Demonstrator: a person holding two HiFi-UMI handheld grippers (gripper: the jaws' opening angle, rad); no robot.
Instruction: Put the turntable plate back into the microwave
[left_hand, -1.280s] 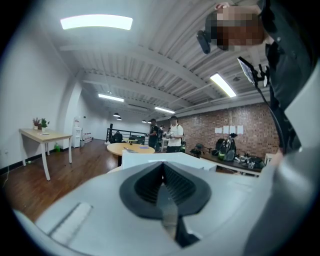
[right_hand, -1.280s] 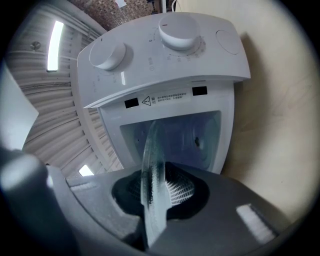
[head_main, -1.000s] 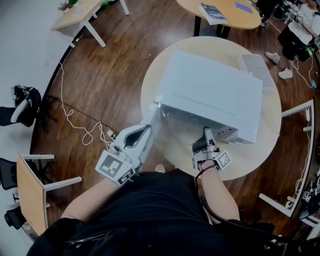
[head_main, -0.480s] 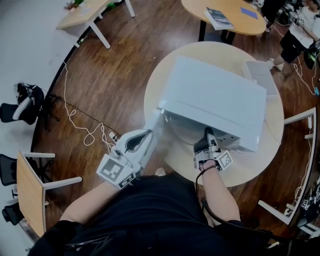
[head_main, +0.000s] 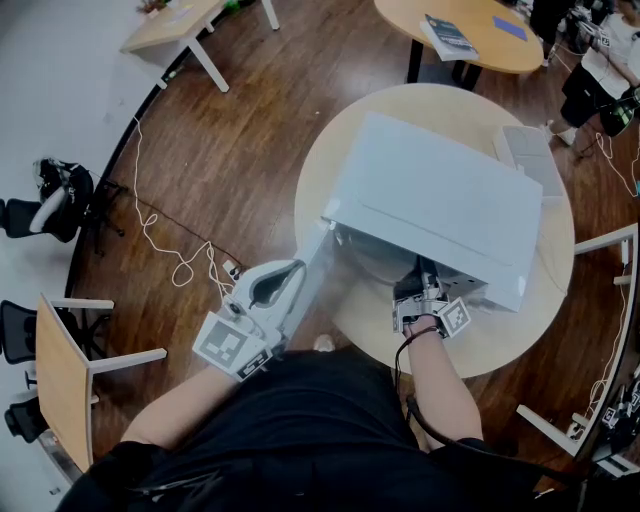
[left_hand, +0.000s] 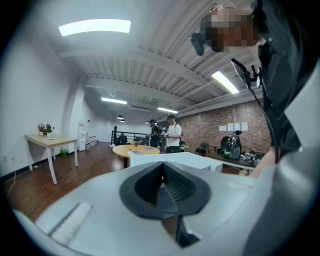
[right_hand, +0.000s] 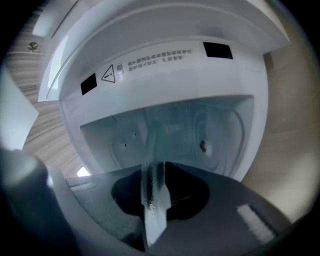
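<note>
On the round table: a white microwave (head_main: 430, 200) sits on the pale round table (head_main: 500, 340), and it takes up most of the top.
Microwave door: the door (head_main: 312, 262) is open and swings out to the person's left side.
Inside the microwave: the right gripper view looks into the white box (right_hand: 175, 130), which has a round mark on the back wall.
Turntable plate: the clear glass plate (right_hand: 152, 200) is held by its rim at the mouth of the microwave. Its far part reaches into the open box. From the head view I cannot tell if it rests on the floor of the box.
Right gripper: the right gripper (head_main: 425, 285) is at the front opening of the microwave. Its jaws are nearly together and squeeze the rim of the plate (right_hand: 155, 175).
Left gripper: the left gripper (head_main: 285, 272) is just beside the open door, out in front of the table. Its jaws are pressed together with nothing between them (left_hand: 162, 182).
Behind the microwave: a flat white thing (head_main: 528, 150) lies on the table at the back.
Floor: the dark wood floor (head_main: 230, 150) has a thin white cable (head_main: 170, 240) lying on it.
Far table: another round table (head_main: 500, 45) holds a book (head_main: 448, 38).
</note>
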